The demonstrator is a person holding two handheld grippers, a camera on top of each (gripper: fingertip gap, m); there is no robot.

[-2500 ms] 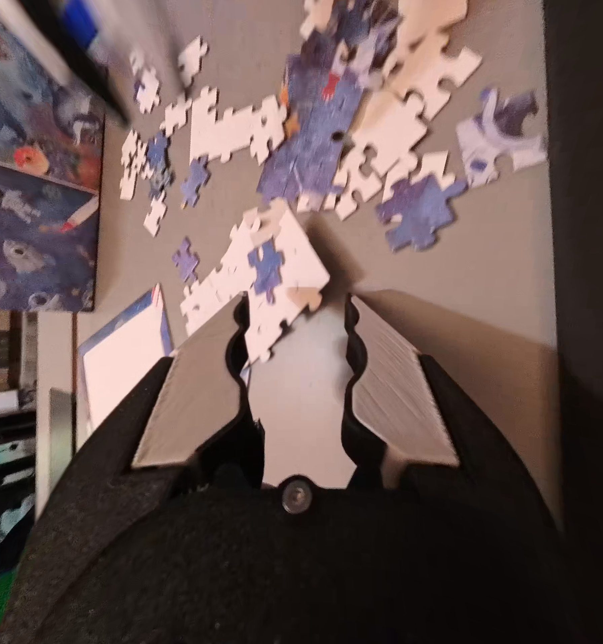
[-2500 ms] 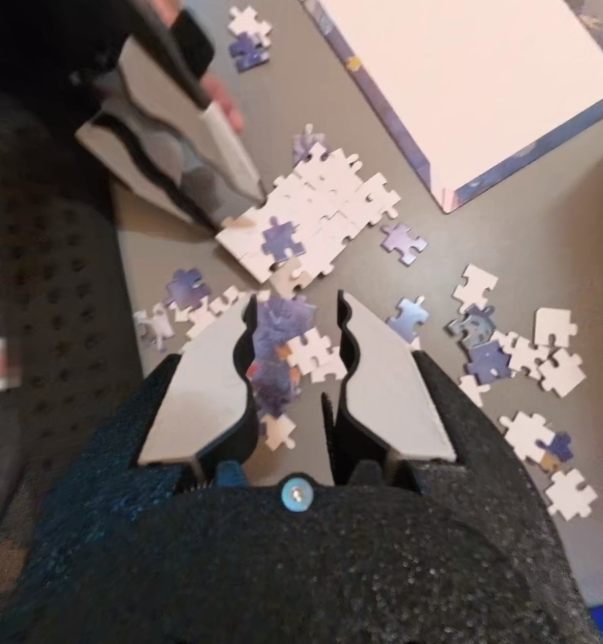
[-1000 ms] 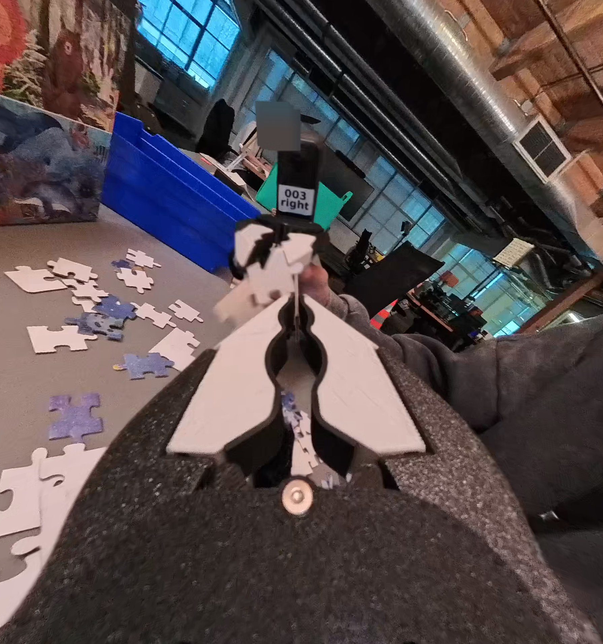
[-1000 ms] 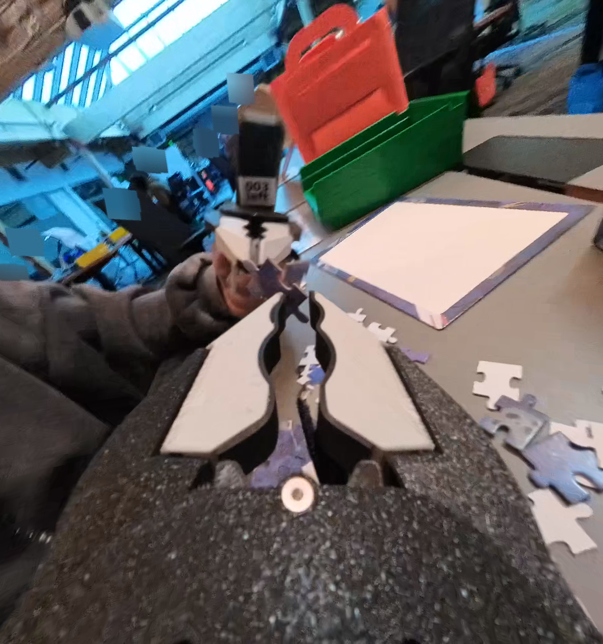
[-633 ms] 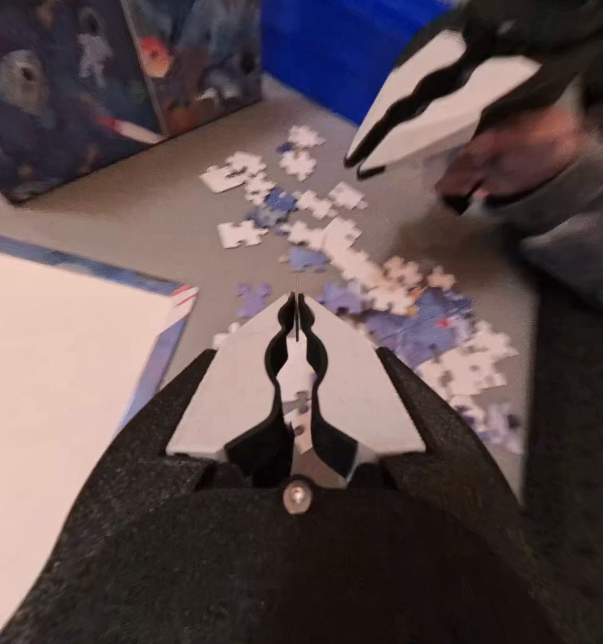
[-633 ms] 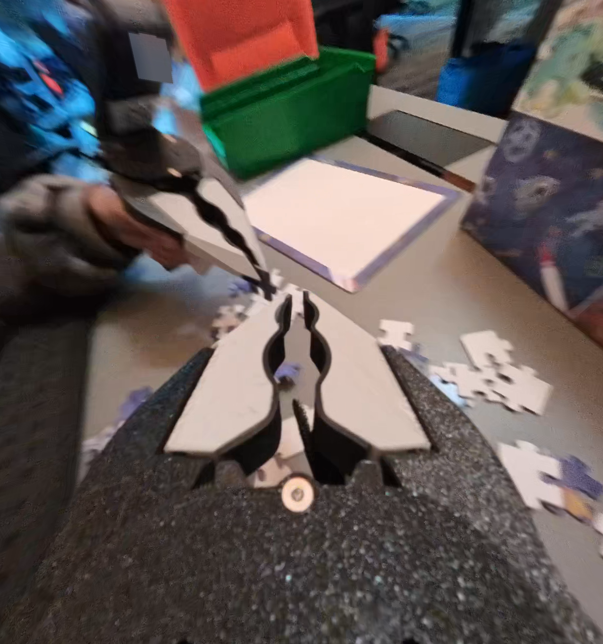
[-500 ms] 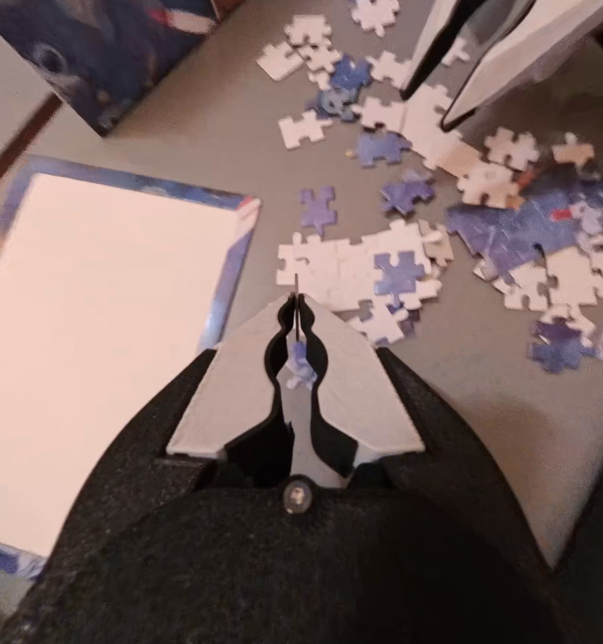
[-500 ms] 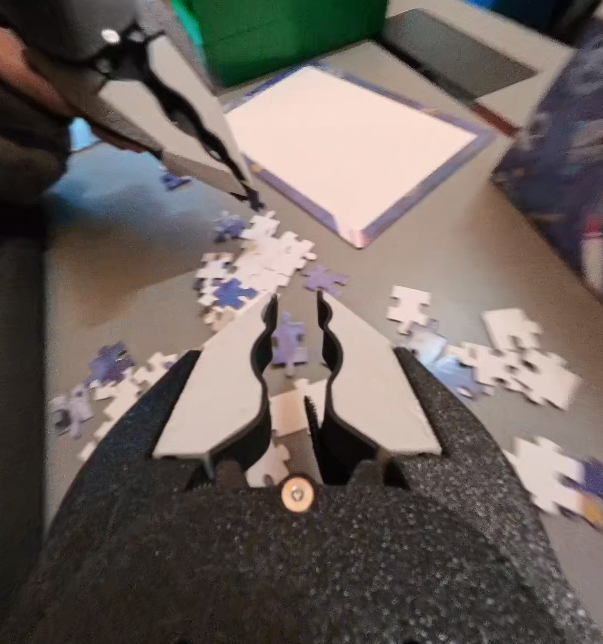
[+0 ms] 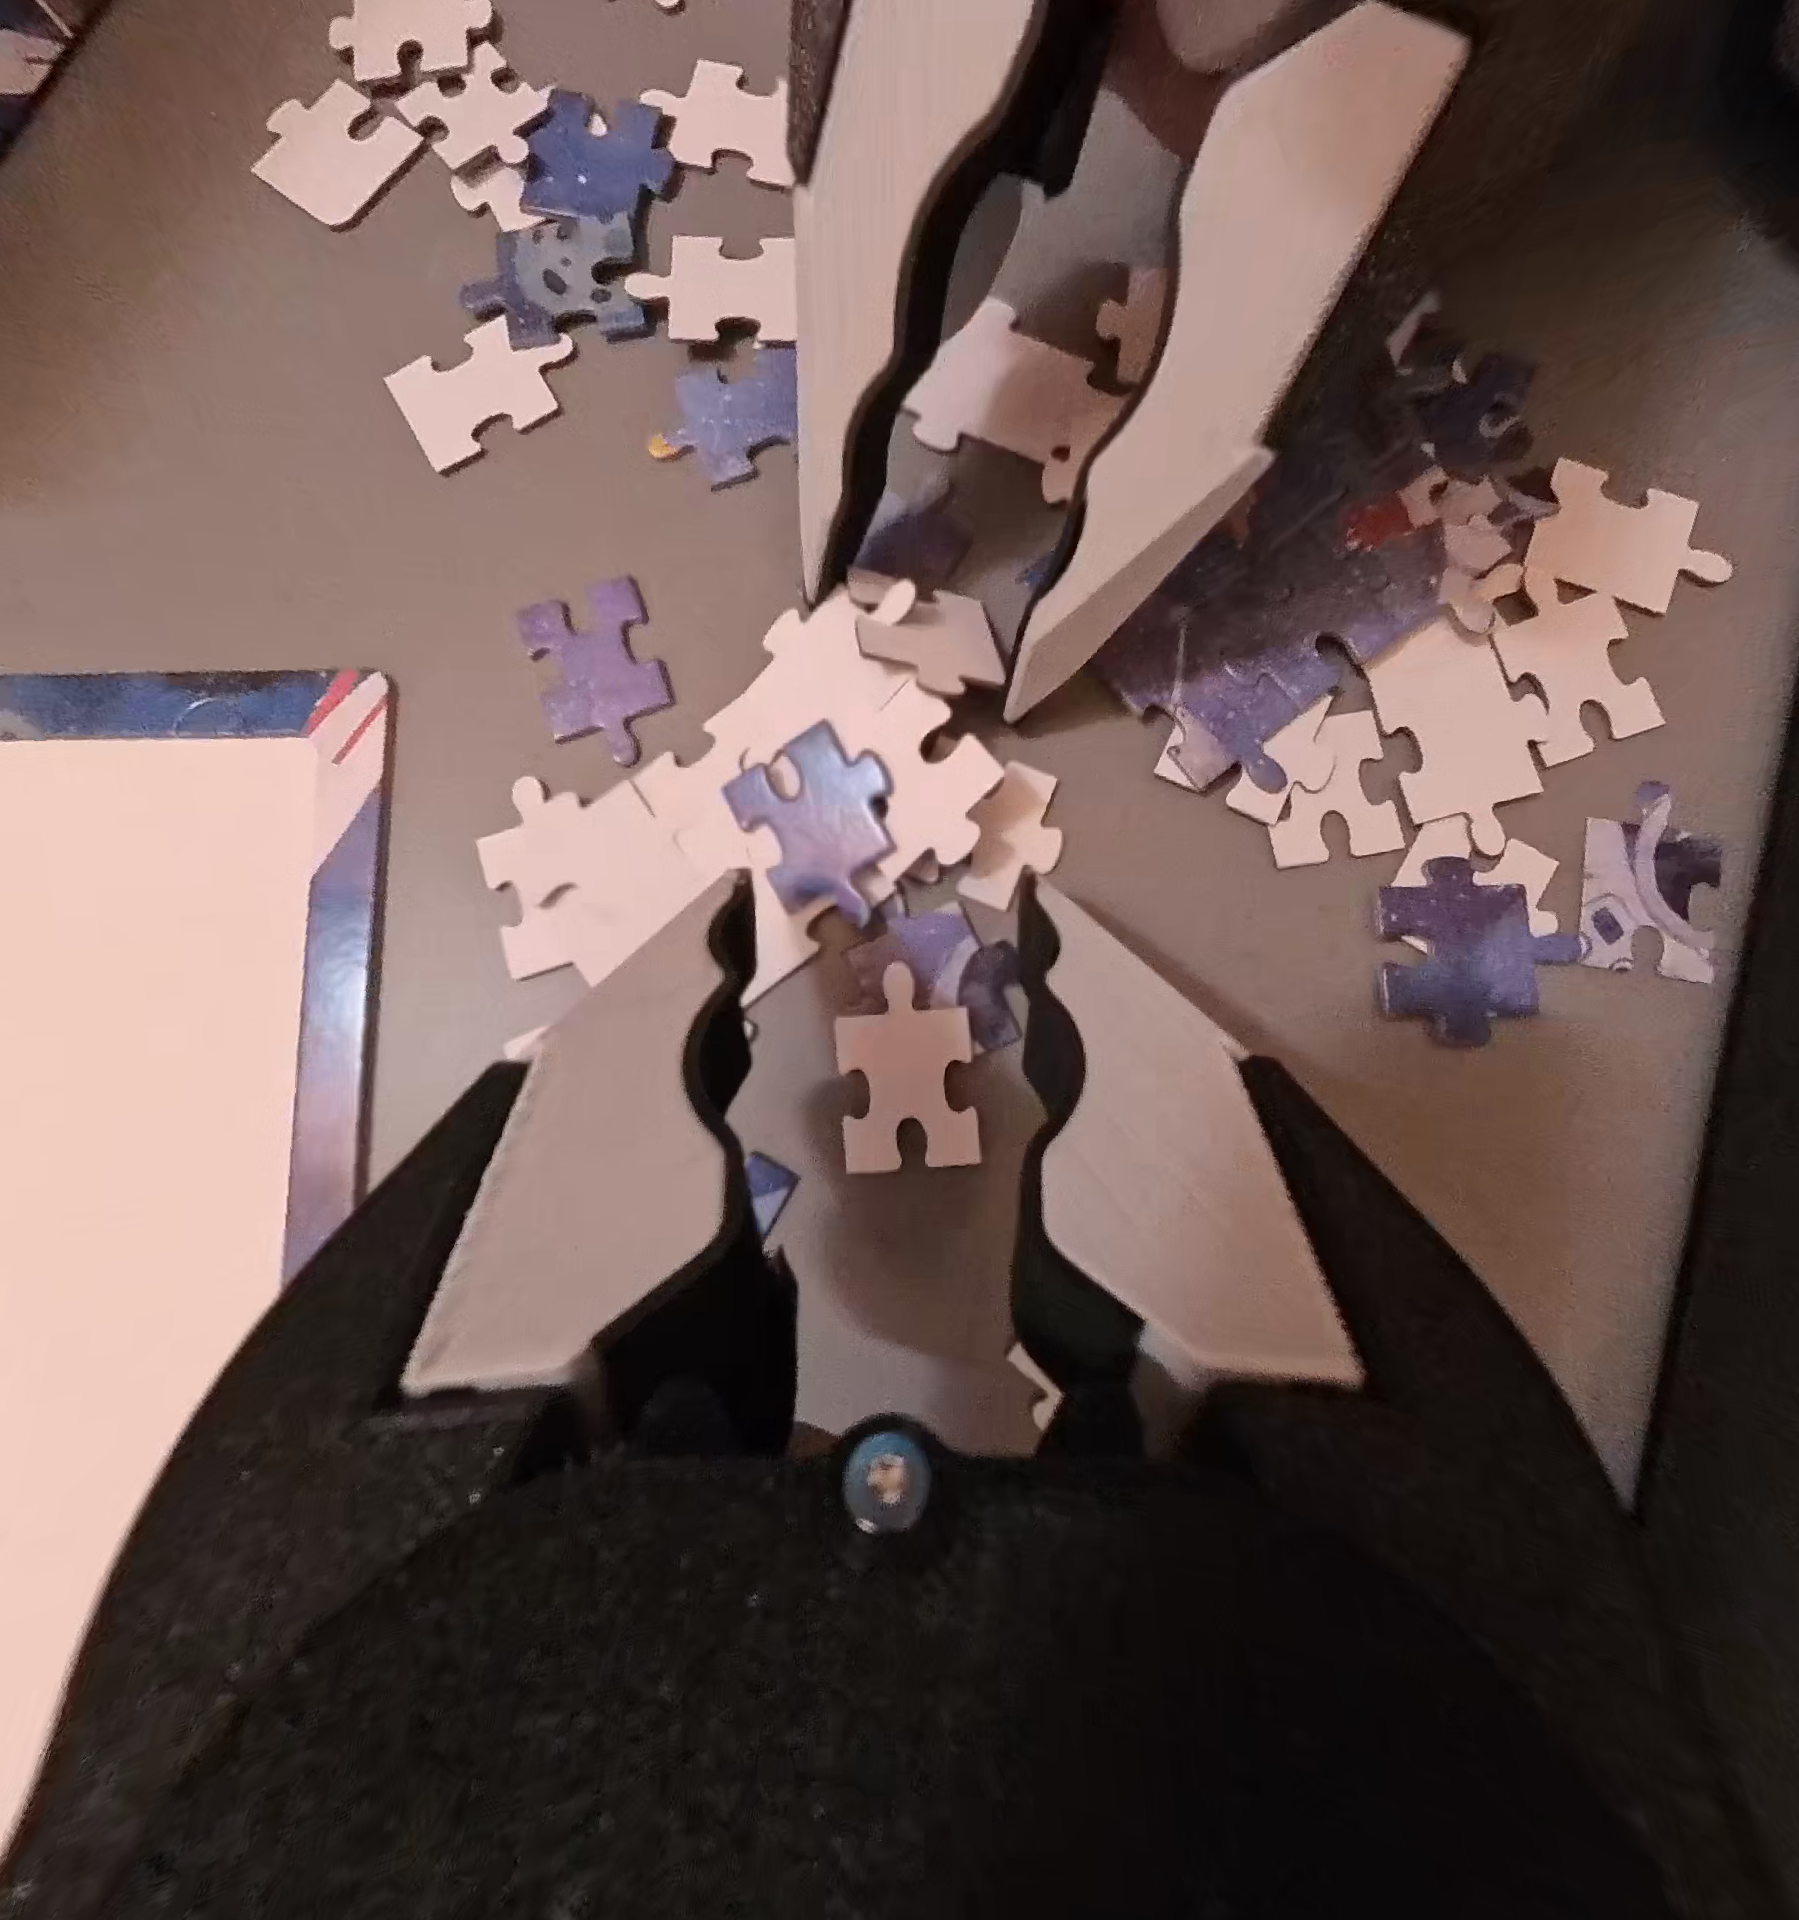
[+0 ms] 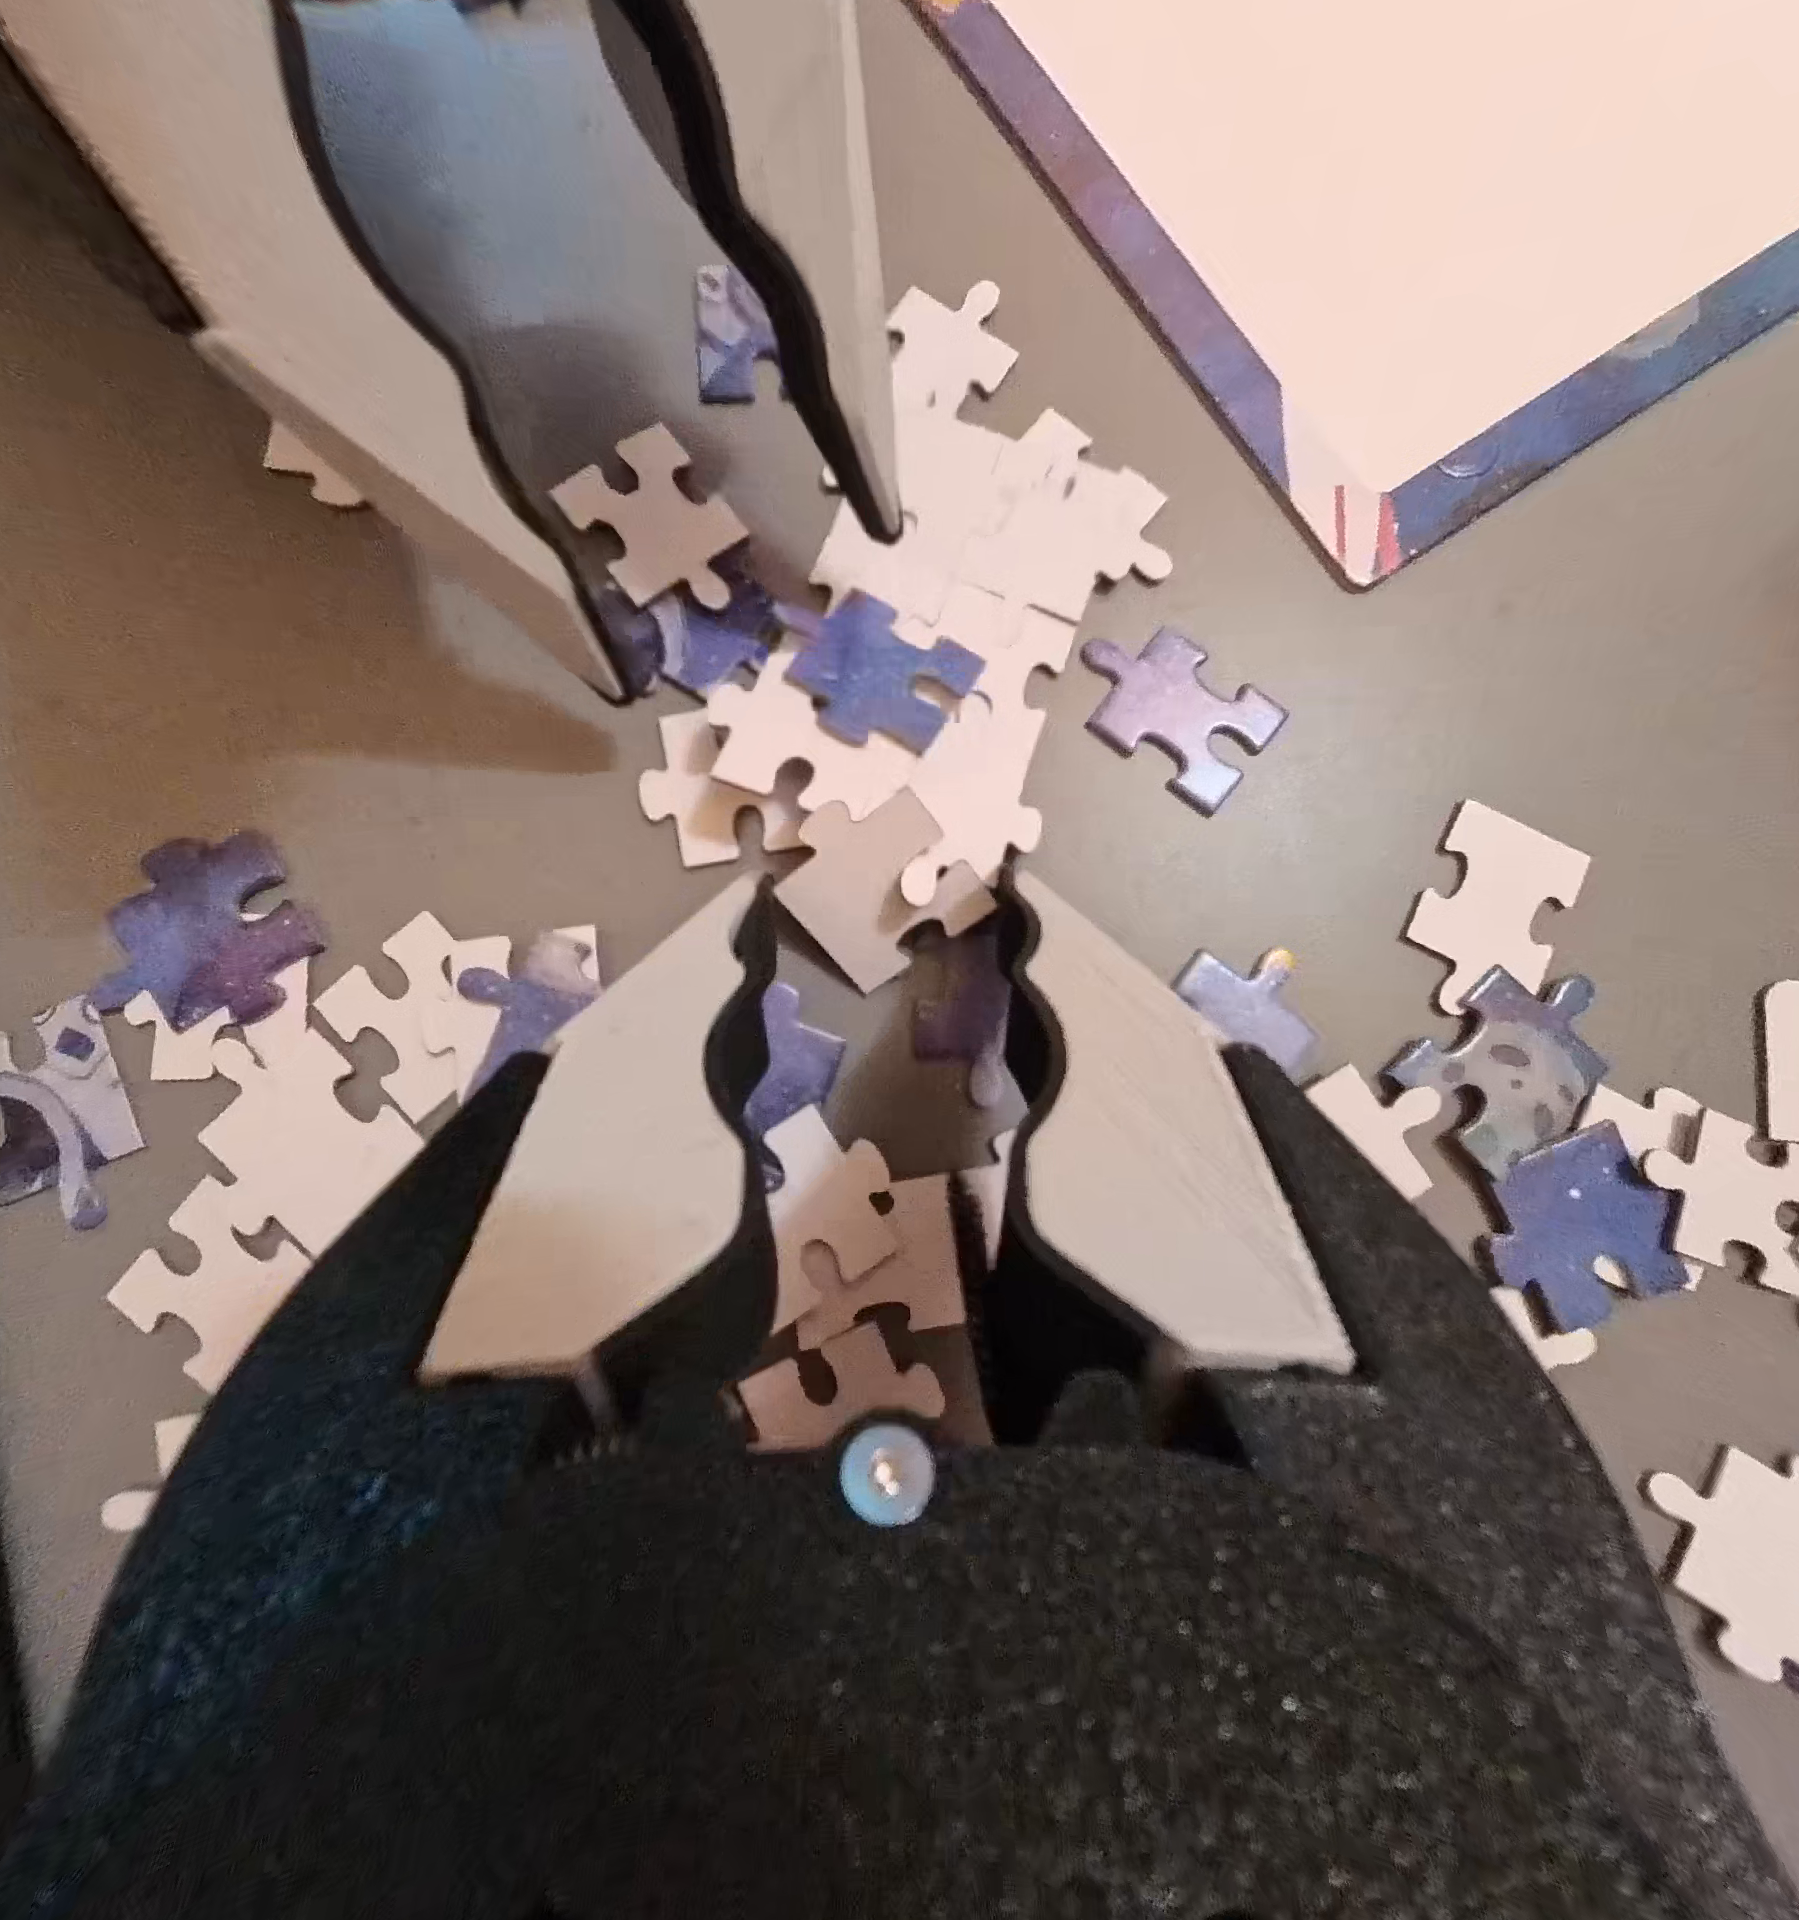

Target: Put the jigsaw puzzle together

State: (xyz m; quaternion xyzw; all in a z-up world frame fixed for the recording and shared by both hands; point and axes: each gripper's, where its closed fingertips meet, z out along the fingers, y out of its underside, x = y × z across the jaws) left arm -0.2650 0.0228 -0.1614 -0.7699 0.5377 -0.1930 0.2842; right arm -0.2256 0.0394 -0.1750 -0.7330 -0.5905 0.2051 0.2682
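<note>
Puzzle pieces (image 9: 905,1081) lie scattered over the grey counter (image 9: 199,540), most white side up, a few blue. Central cluster of joined white pieces (image 9: 666,831) carries one blue piece (image 9: 817,816) on top. Left gripper (image 9: 879,894) hangs over the near edge of that cluster, fingers spread, grasping nothing. Right gripper (image 10: 879,899) faces it from the opposite side, fingers likewise released, tips at the cluster's edge. White tray with blue border (image 9: 344,935) lies just beside the cluster.

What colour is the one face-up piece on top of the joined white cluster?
Blue-purple, like a starry sky. The face-up piece shows best in the left wrist view.
</note>
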